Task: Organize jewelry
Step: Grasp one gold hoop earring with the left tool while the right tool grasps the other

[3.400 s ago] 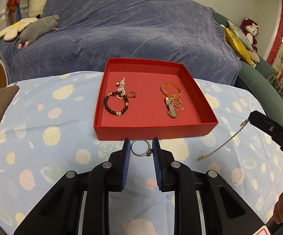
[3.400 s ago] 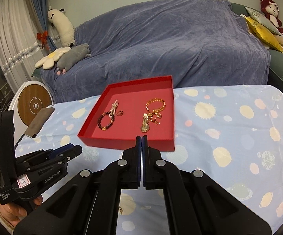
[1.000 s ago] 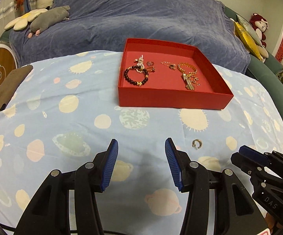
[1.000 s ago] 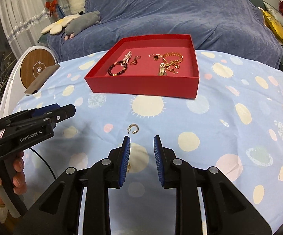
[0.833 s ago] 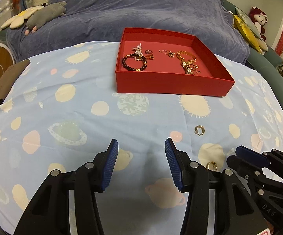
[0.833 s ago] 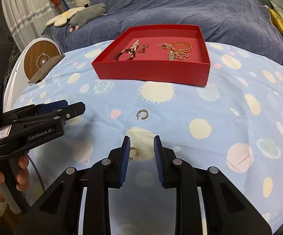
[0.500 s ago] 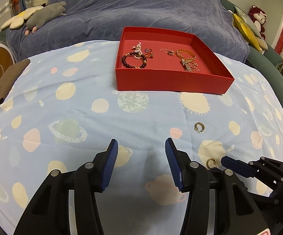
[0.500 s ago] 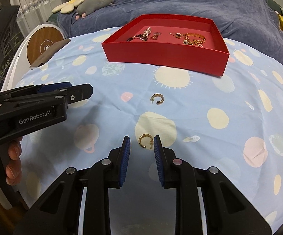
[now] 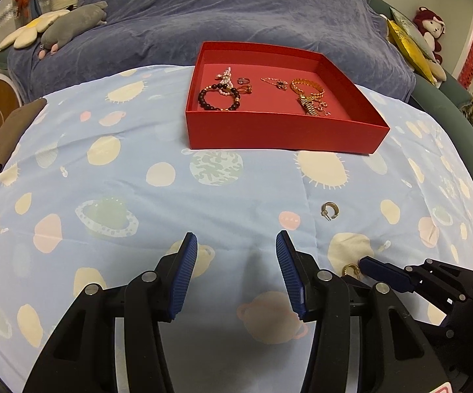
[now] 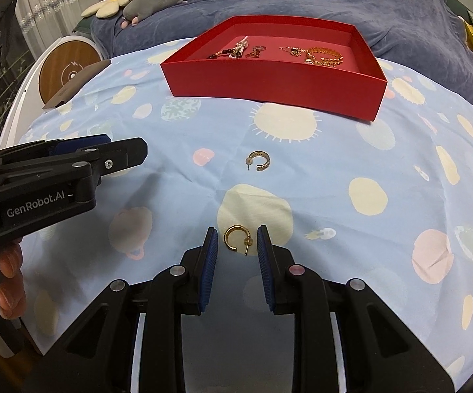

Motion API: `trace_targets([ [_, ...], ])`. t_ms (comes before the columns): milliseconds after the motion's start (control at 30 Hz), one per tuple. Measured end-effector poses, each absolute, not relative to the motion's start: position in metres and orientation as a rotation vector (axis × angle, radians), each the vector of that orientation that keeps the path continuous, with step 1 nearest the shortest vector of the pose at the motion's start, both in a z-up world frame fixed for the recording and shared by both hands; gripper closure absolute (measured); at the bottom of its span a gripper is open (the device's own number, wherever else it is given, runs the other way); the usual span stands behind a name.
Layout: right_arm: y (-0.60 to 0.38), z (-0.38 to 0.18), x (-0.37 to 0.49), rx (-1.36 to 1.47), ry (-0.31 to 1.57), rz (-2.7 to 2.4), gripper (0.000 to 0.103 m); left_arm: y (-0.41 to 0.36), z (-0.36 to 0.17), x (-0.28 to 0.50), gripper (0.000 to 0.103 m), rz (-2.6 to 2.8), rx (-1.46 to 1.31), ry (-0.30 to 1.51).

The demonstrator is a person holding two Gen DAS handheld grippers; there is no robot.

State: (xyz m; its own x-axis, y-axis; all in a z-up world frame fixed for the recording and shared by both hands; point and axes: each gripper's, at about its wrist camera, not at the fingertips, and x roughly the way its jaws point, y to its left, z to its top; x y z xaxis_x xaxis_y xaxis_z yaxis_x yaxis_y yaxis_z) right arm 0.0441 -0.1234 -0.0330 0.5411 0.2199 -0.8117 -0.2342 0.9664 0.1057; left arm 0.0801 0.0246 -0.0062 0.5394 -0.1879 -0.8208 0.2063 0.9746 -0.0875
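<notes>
Left wrist view: the left gripper (image 9: 233,245) hovers spread and empty over the planet-print cloth (image 9: 131,177); a silver hoop earring (image 9: 330,209) lies nearer the red tray (image 9: 285,134).

Right wrist view: the right gripper (image 10: 237,240), jaws apart, straddles a gold hoop earring (image 10: 235,237), untouched, lying flat, its gap facing right, post slanting toward the camera.

Blue-draped sofa (image 9: 236,16) behind planet-print tablecloth (image 9: 138,180)

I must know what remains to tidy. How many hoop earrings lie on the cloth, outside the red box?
2. One gold hoop earring lies between the open right gripper fingertips, untouched. The paler hoop earring lies farther on, toward the red box. None looks hidden.
</notes>
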Motion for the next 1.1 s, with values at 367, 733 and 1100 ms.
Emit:
trace_targets([
  [367,-0.130,-0.031,0.042,-0.015,0.958,0.259,0.086,0.014,-0.009,0.083,0.055,-0.245,0.023,0.981],
  [733,-0.156,-0.023,0.039,0.023,0.935,0.209,0.086,-0.033,-0.020,0.098,0.048,-0.331,0.034,0.976],
  [1100,-0.183,-0.024,0.032,0.052,0.934,0.171,0.086,-0.057,-0.038,0.107,0.048,-0.353,0.077,0.977],
])
